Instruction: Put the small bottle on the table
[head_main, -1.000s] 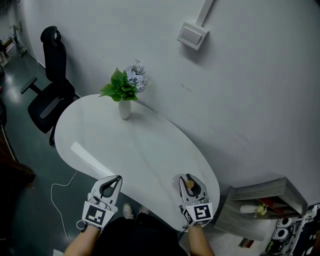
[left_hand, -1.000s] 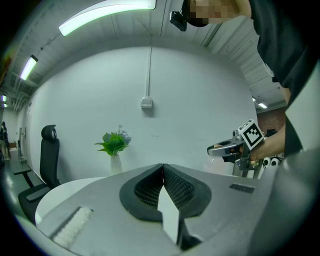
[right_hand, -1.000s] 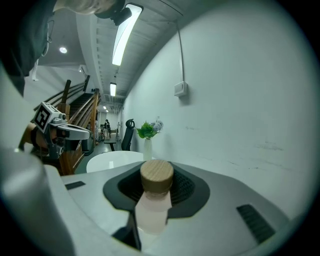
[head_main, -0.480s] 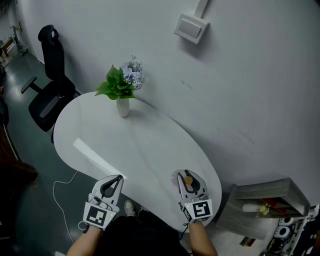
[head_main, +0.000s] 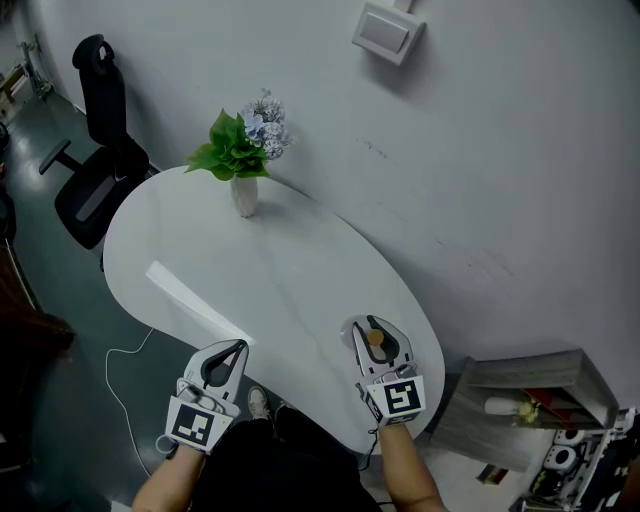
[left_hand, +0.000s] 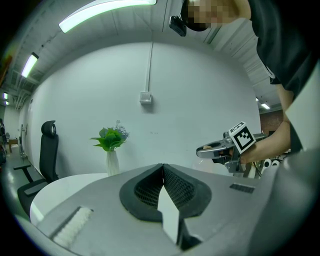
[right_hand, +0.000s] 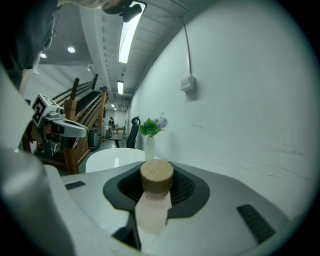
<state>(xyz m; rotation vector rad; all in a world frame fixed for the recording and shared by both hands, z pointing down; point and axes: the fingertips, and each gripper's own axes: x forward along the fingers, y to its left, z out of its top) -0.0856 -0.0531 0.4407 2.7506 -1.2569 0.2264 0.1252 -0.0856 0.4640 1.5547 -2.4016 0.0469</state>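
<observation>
A small clear bottle (right_hand: 154, 200) with a wooden cap sits between the jaws of my right gripper (right_hand: 156, 186), which is shut on it. In the head view the right gripper (head_main: 374, 343) hovers over the near right end of the white oval table (head_main: 270, 290), and the bottle's cap (head_main: 376, 339) shows between the jaws. My left gripper (head_main: 222, 359) hangs just off the table's near edge. In the left gripper view its jaws (left_hand: 163, 176) meet with nothing between them.
A white vase with green leaves and pale flowers (head_main: 240, 160) stands at the table's far end by the wall. A black office chair (head_main: 95, 130) is at the left. A grey box with clutter (head_main: 520, 400) sits on the floor at the right. A cable (head_main: 125, 390) trails below.
Both grippers have shifted slightly forward and up in the head view as the head camera moved. The right gripper's hold on the bottle is unchanged.
</observation>
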